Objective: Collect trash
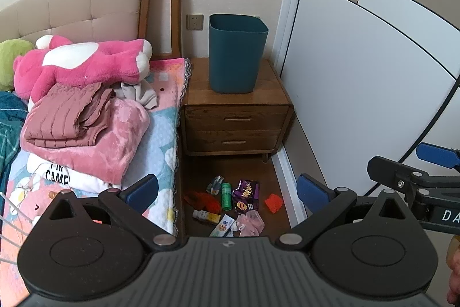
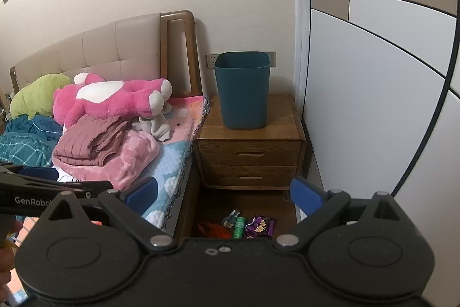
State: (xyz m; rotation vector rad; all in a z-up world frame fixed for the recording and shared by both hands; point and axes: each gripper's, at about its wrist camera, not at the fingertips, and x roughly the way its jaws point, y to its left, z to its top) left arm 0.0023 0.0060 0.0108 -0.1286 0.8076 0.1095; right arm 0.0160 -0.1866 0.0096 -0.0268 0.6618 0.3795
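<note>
Trash sits low and ahead of both tongs, on the floor strip between bed and wardrobe.

Left wrist view: left gripper [image 1: 227, 192] spread wide, nothing between the pads. Litter pile directly below-forward: green tube [image 1: 226, 196] with long axis running away from the tongs, purple snack wrapper [image 1: 246, 196] just right of it, orange-red wrapper [image 1: 202, 200] to the left, small red piece [image 1: 274, 202] apart on the right, small bottle [image 1: 205, 216] lying crosswise nearer the tongs, pink sock [image 1: 253, 223] nearest. Right gripper [image 1: 437, 156] shows at the right edge, also gaping, empty.

Teal bin [image 1: 237, 53] stands upright on the nightstand [image 1: 198, 82], well beyond and above the pile. From this angle the inside is not visible.

Right wrist view: right gripper [image 2: 224, 196] wide open, empty. Only the far part of the pile shows past the tool body. Bin straight ahead; interior looks dark, no contents visible.

Judgement: left tongs are centred on the pile, so likely first picker; the tube needs no wrist roll.
</note>
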